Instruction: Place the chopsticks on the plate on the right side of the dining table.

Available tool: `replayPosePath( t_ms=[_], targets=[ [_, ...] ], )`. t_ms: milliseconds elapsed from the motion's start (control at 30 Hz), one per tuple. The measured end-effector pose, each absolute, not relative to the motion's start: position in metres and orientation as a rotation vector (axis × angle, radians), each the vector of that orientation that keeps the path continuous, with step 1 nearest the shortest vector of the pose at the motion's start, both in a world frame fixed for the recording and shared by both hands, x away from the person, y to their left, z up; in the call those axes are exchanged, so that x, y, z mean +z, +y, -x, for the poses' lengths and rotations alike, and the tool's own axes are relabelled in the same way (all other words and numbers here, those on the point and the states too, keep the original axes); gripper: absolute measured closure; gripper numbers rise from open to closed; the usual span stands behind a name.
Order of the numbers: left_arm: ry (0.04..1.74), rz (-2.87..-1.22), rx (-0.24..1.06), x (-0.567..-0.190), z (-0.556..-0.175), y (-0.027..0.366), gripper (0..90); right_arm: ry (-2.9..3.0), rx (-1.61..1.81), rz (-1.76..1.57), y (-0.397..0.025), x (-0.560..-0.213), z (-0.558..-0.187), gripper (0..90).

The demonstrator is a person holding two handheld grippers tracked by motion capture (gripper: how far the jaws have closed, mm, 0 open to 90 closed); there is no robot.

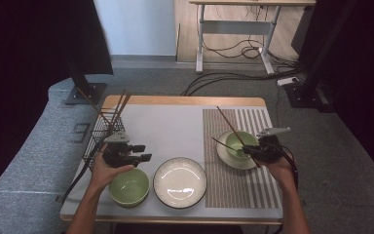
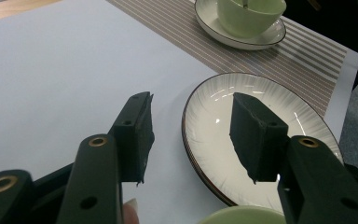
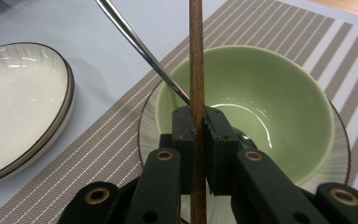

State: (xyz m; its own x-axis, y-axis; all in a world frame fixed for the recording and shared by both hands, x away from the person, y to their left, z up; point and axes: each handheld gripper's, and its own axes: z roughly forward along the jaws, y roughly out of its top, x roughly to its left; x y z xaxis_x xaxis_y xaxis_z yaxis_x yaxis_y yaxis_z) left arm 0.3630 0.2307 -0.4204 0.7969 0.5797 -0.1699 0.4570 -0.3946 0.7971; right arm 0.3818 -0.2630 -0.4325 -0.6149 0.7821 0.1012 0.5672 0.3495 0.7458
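My right gripper (image 3: 196, 122) is shut on a brown wooden chopstick (image 3: 196, 56) that stands across its jaws, above a green bowl (image 3: 265, 93) on a white saucer (image 3: 148, 126). A metal spoon handle (image 3: 137, 43) leans out of that bowl. In the high view the right gripper (image 1: 250, 151) holds the chopstick (image 1: 230, 125) tilted over the bowl (image 1: 243, 141) on the striped placemat (image 1: 233, 190). My left gripper (image 1: 146, 152) is open and holds nothing, just above a second green bowl (image 1: 129, 186). Its jaws (image 2: 191, 126) stand apart over the edge of a white plate (image 2: 279, 98).
A black wire basket (image 1: 100, 134) with several chopsticks stands at the table's left edge. The white plate (image 1: 180, 181) lies front centre on the pale mat (image 1: 170, 126). The bowl on its saucer (image 2: 249, 16) shows far off in the left gripper view. A desk and cables are beyond the table.
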Motion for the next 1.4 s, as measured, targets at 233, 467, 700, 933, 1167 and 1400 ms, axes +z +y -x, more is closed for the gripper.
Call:
replayPosePath(
  t_ms=[233,467,700,933,1167,1400],
  targets=[
    [0.770,-2.045,0.165,-0.420,-0.363,0.233,49.1,2.307,1.114,-1.257,-0.273,-0.434,-0.380,84.0],
    [0.769,-2.048,0.159,-0.420,-0.364,0.233,49.1,2.279,1.104,-1.307,-0.281,-0.436,-0.381,84.0],
    [0.769,-2.047,0.158,-0.420,-0.364,0.233,49.1,2.246,1.083,-1.348,-0.289,-0.438,-0.380,84.0],
    [0.768,-2.048,0.157,-0.420,-0.365,0.233,49.1,2.208,1.071,-1.390,-0.299,-0.439,-0.378,84.0],
    [0.770,-2.052,0.151,-0.422,-0.366,0.232,49.1,2.192,1.054,-1.423,-0.306,-0.443,-0.376,84.0],
    [0.769,-2.056,0.146,-0.422,-0.366,0.232,49.1,2.169,1.044,-1.474,-0.315,-0.451,-0.375,83.9]
  ],
)
